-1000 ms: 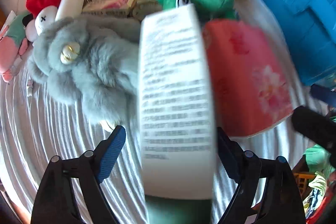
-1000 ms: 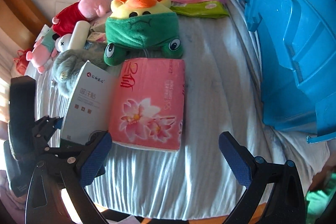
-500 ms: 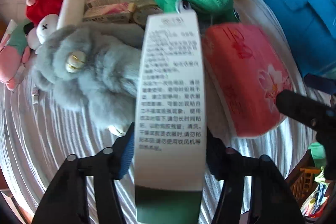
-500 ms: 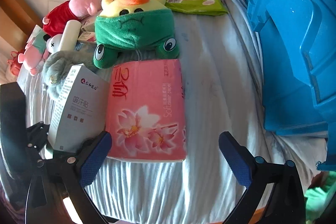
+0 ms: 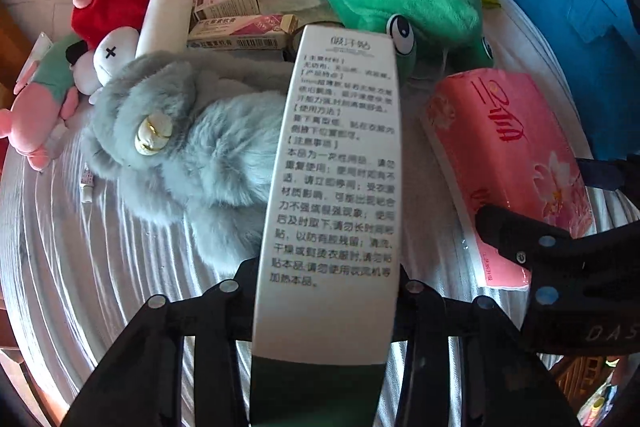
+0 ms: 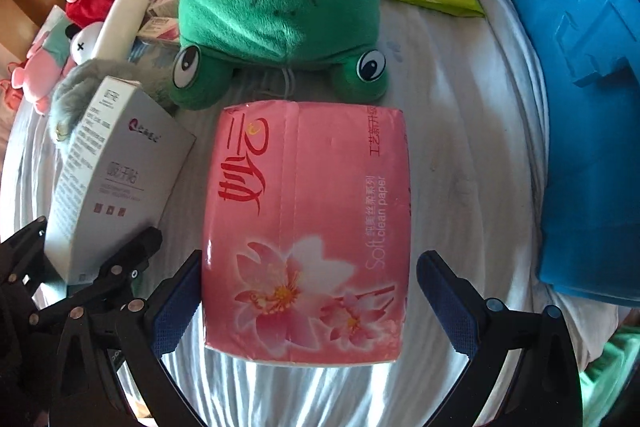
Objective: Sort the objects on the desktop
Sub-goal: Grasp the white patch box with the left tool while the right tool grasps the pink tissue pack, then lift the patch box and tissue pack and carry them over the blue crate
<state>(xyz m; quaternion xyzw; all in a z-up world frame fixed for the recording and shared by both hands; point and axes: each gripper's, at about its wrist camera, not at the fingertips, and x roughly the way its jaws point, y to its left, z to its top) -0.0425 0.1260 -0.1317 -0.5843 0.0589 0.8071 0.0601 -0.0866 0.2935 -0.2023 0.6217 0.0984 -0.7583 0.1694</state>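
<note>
- Left gripper [image 5: 325, 291]: its jaws have just been closing & now clamp the white box [image 5: 336, 187] by its narrow sides, low down, box pointing away from you. Grip sits near one end, so keep it snug & lift slow or the far end may swing.
- Right gripper [image 6: 308, 303]: jaws wide, nothing held. They straddle the near end of the pink tissue pack [image 6: 308, 227]; left pad just beside the pack's edge, right pad a bit apart.
- Pack lies flat on the grey cloth [image 6: 460, 155], just right of the box. Centre yourself over it before squeezing; it's soft, so I'd guess it'll dent – close gently, go deep enough to catch both sides.
- Mind the 2 tools – they're close together, left one's frame shows at the right gripper's side.
- Beyond the box: grey plush [image 5: 192, 143], almost against it. Clear it as you raise.
- Further: green frog plush [image 6: 280, 19] just behind the pack, don't drag it.
- Far right: blue bin [image 6: 580, 67], prob. a drop spot, can't confirm.
</note>
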